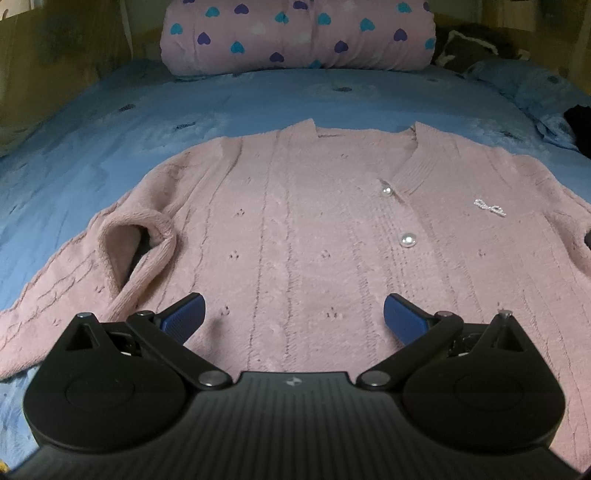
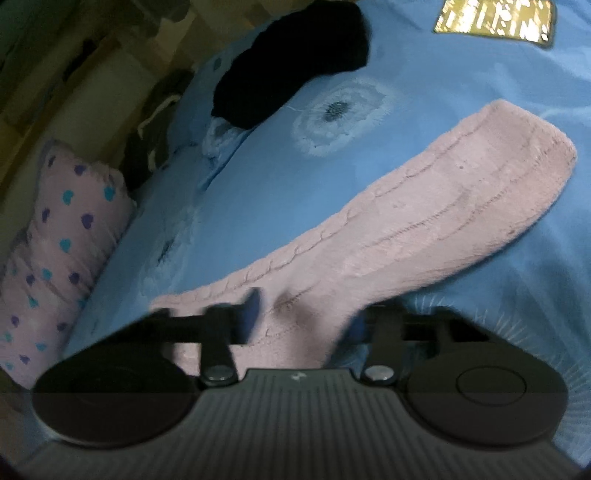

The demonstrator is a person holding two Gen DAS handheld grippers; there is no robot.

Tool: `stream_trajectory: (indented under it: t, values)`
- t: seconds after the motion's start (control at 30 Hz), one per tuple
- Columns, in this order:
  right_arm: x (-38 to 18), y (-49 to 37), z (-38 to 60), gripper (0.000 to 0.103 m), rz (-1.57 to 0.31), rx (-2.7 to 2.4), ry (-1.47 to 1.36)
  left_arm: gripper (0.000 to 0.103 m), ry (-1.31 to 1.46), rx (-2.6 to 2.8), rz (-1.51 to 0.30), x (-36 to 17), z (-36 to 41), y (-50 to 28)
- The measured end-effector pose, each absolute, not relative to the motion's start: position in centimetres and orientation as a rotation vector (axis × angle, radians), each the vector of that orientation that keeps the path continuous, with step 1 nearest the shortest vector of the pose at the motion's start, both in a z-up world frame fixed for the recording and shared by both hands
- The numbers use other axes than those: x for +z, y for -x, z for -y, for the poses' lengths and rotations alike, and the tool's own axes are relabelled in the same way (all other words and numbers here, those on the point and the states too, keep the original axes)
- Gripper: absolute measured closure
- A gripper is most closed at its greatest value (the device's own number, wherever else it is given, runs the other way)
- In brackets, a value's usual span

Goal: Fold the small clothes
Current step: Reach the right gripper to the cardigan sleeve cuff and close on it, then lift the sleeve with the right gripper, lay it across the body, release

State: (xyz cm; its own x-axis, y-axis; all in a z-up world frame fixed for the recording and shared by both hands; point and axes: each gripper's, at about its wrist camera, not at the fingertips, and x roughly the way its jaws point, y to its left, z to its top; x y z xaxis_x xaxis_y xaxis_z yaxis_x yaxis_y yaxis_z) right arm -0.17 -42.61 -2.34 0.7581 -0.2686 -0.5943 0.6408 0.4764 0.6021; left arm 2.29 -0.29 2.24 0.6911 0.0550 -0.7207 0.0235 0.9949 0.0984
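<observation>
Pink cardigan (image 1: 295, 229) is lying spread flat, front side up, across the middle of a bed covered by a blue sheet (image 1: 110, 122). Its neckline is pointing toward the head of the bed, where a pink pillow (image 1: 295, 33) printed with hearts is resting against the wooden wall. Two pearl buttons (image 1: 408, 240) are showing on the front band, and a small sparkly badge (image 1: 489, 208) is sitting on the chest panel beside them. One sleeve (image 1: 74, 280) is stretching toward the bed's left edge, its cuff (image 1: 136, 240) doubled back onto the body of the garment.

The left claw (image 1: 293, 314) is hovering over the lower part of the cardigan with its blue fingers (image 1: 184, 314) standing wide apart and nothing between them.

The right claw (image 2: 303, 317) is sitting at the other sleeve (image 2: 424, 221), which is running out across the sheet toward the bed's right side. Its fingers are drawn in close on both sides of the sleeve near the shoulder end, and the fabric is bunching up between them, so it is gripping the sleeve. That view is blurred. A dark garment (image 2: 295, 62) is lying on the sheet farther off, well apart from the sleeve.
</observation>
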Motion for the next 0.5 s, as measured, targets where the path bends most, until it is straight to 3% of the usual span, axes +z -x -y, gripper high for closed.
stream_trajectory:
  t: [0.03,0.13,0.5]
  values:
    - [-2.4,0.2,42.9,0.085,-0.457,-0.572,-0.931,0.0,-0.099,0.016,-0.811,2.3,0.2,-2.3]
    - [-2.5,0.2,43.2,0.088,-0.451,-0.532,-0.965,0.0,-0.094,0.006,-0.818,2.7,0.0,-2.2]
    - [2.1,-0.4,41.3,0.092,-0.345,-0.333,-0.815,0.0,-0.077,-0.012,-0.818,4.0,-0.7,-2.1]
